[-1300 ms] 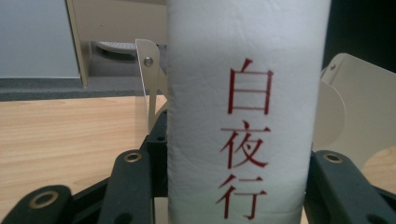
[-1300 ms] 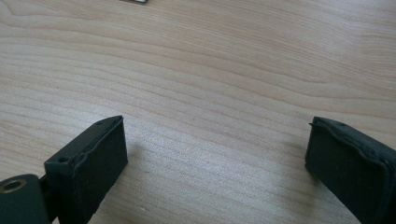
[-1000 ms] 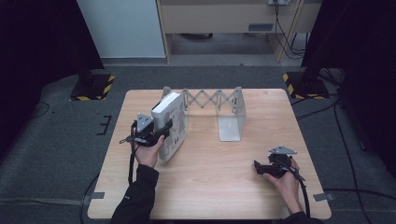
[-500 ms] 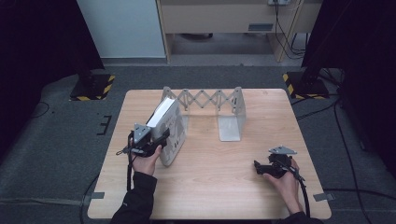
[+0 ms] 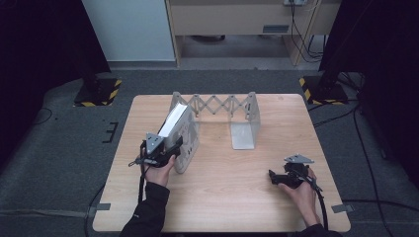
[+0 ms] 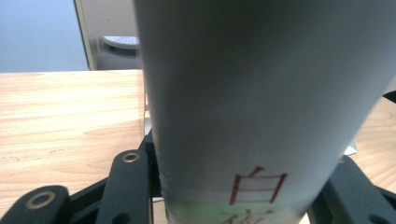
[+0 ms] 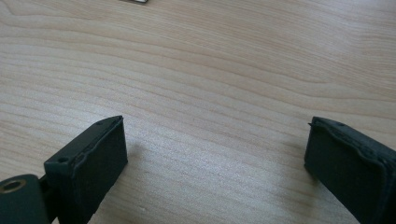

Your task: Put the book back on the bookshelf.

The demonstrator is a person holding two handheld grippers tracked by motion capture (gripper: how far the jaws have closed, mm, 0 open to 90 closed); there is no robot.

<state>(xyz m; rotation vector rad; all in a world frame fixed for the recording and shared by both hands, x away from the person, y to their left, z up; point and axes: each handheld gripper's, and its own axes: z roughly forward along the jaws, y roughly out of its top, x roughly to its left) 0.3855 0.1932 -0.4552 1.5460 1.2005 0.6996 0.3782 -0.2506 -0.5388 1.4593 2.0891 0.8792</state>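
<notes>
At the near right of the wooden table [image 5: 222, 197], the right gripper [image 5: 279, 178] rests with its jaws spread wide and nothing between them. Farther left, the left gripper [image 5: 170, 149] clamps a white book [image 5: 174, 121] leaning against the left end of an expanding metal rack [image 5: 225, 106].

Grippers: left gripper [image 5: 170, 150] and right gripper [image 5: 274, 177] are black, each with grey triangular plate.
Cables: black.
Sleeve: dark [image 5: 148, 215].

The table [image 5: 222, 197] is brightly lit, and the room around it is dark. The close white book [image 6: 261, 102] looks blurry.
</notes>
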